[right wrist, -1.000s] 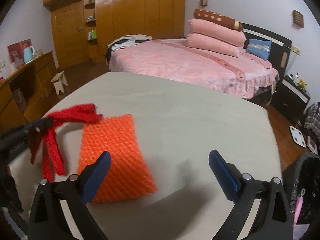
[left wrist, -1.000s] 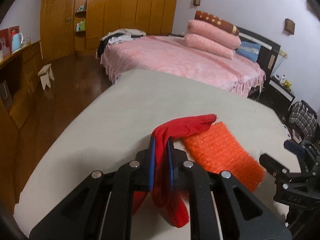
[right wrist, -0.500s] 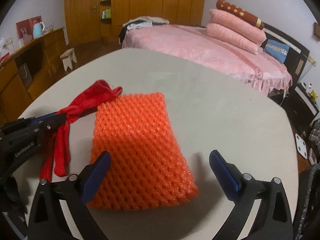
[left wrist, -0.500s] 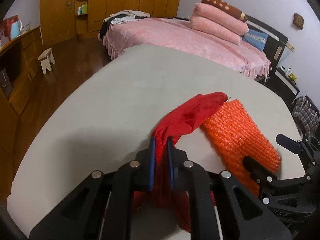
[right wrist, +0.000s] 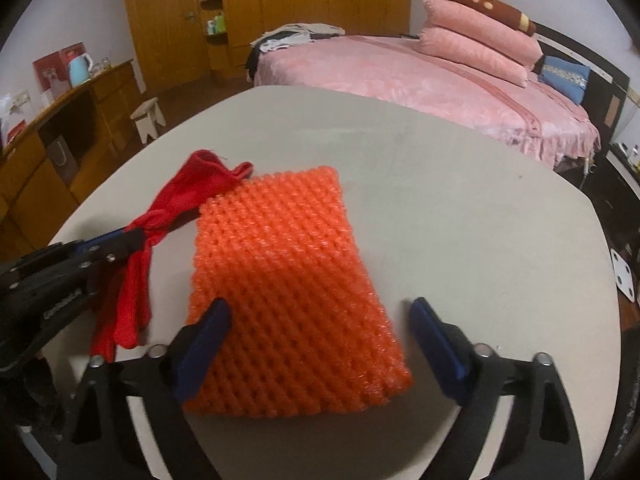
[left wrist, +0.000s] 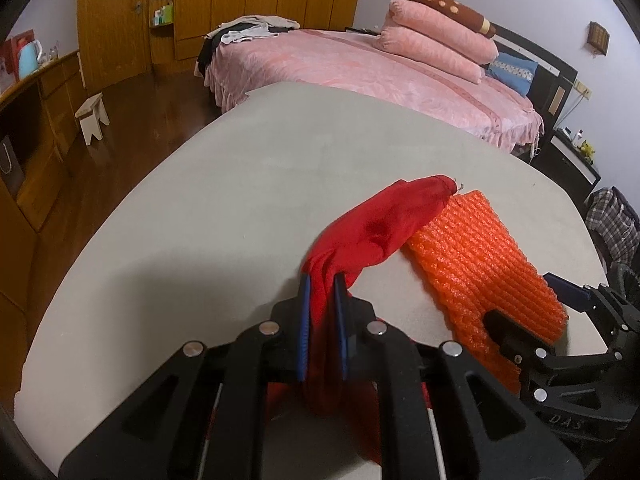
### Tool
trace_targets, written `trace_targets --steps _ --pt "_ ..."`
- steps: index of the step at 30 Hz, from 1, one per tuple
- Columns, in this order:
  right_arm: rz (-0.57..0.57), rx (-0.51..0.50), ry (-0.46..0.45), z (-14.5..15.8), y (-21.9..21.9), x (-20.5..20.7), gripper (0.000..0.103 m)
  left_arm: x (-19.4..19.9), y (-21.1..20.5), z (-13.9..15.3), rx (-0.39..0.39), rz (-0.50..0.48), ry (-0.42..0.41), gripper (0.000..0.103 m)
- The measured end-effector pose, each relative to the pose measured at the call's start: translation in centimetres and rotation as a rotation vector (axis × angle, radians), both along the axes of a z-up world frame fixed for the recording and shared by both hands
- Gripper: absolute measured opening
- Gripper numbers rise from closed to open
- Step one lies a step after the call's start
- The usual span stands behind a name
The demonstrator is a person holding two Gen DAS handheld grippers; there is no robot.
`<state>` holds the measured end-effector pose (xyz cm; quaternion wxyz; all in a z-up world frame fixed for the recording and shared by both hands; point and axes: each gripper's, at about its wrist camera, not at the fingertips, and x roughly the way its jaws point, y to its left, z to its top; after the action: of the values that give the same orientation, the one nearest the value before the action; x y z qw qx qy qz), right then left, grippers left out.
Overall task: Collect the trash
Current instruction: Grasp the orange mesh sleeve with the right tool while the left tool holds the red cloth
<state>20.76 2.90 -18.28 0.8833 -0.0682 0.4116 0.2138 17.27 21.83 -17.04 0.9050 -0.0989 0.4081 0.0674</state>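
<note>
**Right claw now straddles the foam net; left claw keeps the red cloth**

Your right claw (right wrist: 316,334) stands wide, and it has closed in on the foam net (right wrist: 288,280) over the last second: a moment back the net lay off to the lower left of its view, and now it fills the middle, with the near edge sitting between the two blue pads (right wrist: 202,344). The pads are just beside the net's two sides; I cannot tell whether either one touches it yet. That puts you, by my reading, at the last step before the pinch.

Your left claw (left wrist: 323,308) is clamped narrow on the red cloth (left wrist: 384,224), as it was before. In the left view the cloth runs from the jaws up toward the centre right, its far end lying against the net's upper corner, and the rest hangs below the claw at the bottom of the frame.

The net lies flat on the bench (right wrist: 460,208), lower centre in the right view and lower right in the left view, where the right claw shows at the frame's right edge.

Expect the net to crush and fold when you squeeze. The cloth's tip touches it, so lifting either one may drag the other. One piece of trash is in hand, the second is lined up, neither is binned.
</note>
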Motion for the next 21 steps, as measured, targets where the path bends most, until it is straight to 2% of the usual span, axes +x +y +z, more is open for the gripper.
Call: trace_targets --steps 1,6,8,12,21 --pt "0.015 0.008 -0.004 0.1 0.1 -0.2 0.078 0.0 0.0 0.0 0.001 0.000 0.000 0.011" --pt "0.071 0.030 -0.029 0.6 0.6 -1.0 0.041 0.1 -0.1 -0.1 0.009 0.000 0.003 0.011" --pt "0.077 0.040 -0.037 0.8 0.6 -1.3 0.033 0.1 -0.1 -0.1 0.008 0.000 0.002 0.011" --pt "0.050 0.063 -0.020 1.0 -0.4 -1.3 0.029 0.1 -0.1 -0.1 0.012 -0.001 0.000 0.011" --pt "-0.082 0.111 -0.035 2.9 -5.0 -2.0 0.029 -0.6 -1.4 0.5 0.058 -0.041 -0.032 0.011"
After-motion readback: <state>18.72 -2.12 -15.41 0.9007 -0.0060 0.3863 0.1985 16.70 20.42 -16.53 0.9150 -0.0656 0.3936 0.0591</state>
